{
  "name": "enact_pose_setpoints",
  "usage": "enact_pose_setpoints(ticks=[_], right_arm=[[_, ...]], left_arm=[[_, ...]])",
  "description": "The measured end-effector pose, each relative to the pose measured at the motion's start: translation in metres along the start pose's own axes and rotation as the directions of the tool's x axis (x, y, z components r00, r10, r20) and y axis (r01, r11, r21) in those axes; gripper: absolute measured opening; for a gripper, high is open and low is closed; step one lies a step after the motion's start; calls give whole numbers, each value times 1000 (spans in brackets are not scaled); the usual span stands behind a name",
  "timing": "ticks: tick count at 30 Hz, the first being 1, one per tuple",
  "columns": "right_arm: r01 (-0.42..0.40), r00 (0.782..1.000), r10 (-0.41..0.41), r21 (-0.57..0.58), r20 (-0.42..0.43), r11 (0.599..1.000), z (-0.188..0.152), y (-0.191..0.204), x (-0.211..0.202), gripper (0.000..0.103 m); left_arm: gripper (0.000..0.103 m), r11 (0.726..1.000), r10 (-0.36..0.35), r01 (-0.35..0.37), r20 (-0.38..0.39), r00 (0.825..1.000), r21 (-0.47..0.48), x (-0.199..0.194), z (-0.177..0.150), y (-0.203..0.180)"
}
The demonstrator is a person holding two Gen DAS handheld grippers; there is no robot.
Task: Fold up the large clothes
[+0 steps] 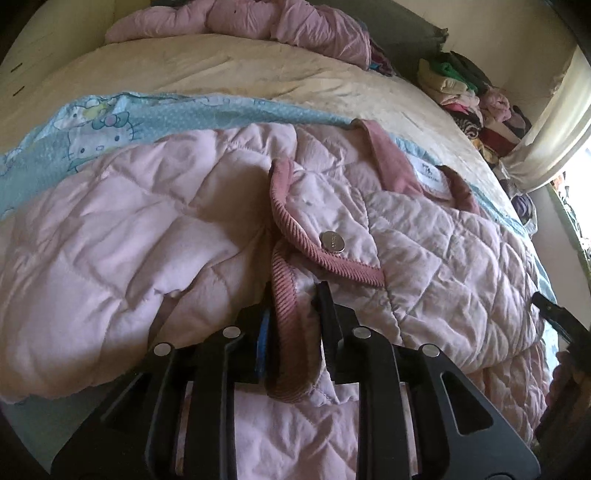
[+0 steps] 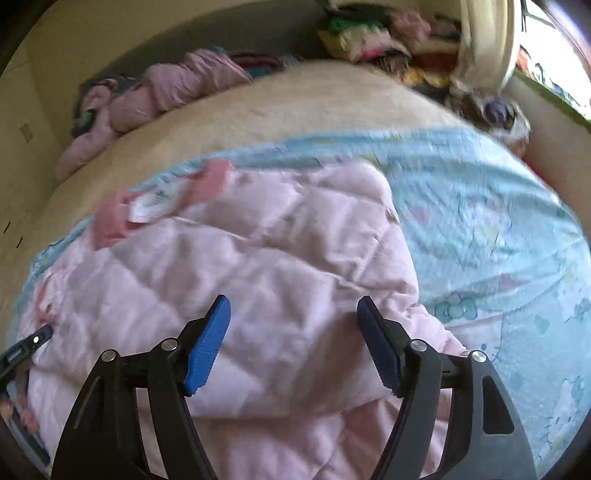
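- A pink quilted jacket (image 1: pixel 424 236) lies spread on a light blue Hello Kitty sheet (image 2: pixel 498 221) over a cream bed (image 1: pixel 221 70).
- The left gripper (image 1: pixel 295 325) has its fingers clamped on the jacket's dusty-pink corduroy trim (image 1: pixel 286 317), just below a silver snap button (image 1: pixel 332 242).
- The right gripper (image 2: pixel 293 343) hangs over the jacket's right part, its blue pads (image 2: pixel 208 343) wide apart with nothing pinched.
- More pink bedding (image 1: pixel 258 22) and a heap of clothes (image 1: pixel 469 88) lie at the far side.

Both wrist views close, angled down over bed (image 1: pixel 221 70); share pink quilted jacket (image 1: pixel 147 221).
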State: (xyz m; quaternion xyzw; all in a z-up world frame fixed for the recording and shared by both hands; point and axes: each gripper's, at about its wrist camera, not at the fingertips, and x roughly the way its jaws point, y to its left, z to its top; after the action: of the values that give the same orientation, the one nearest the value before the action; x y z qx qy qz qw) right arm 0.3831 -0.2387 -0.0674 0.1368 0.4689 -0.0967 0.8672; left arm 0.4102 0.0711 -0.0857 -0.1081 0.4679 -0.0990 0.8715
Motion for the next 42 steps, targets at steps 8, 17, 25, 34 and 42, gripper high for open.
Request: enact_pose_setpoints(ticks=[8,17,25,34,42], right_arm=[[39,997,-41,-37,-69,999,-12,-2,31,74],[-25,1000,25,-66,-7,997,-18,11,-6,93],[-64,996,72,-147,51,987,-29,51,-47,94],[-144,985,162,-214,68,966,-32,104,-83,94],[-216,965,250,-287,84,933,-33,153,-108,99]], left_arm=[[18,1000,16,-16,-13,1000,13,4,-3,-4],[57,994,92,-92,11,996,55,-24,-9,-14],[94,994,104,-102,57,993,-28,-61,-17,-2],[94,976,208,-201,75,975,-87,-91,-22,24],[94,953,263,-247,72,962,-177,-105,-30,60]])
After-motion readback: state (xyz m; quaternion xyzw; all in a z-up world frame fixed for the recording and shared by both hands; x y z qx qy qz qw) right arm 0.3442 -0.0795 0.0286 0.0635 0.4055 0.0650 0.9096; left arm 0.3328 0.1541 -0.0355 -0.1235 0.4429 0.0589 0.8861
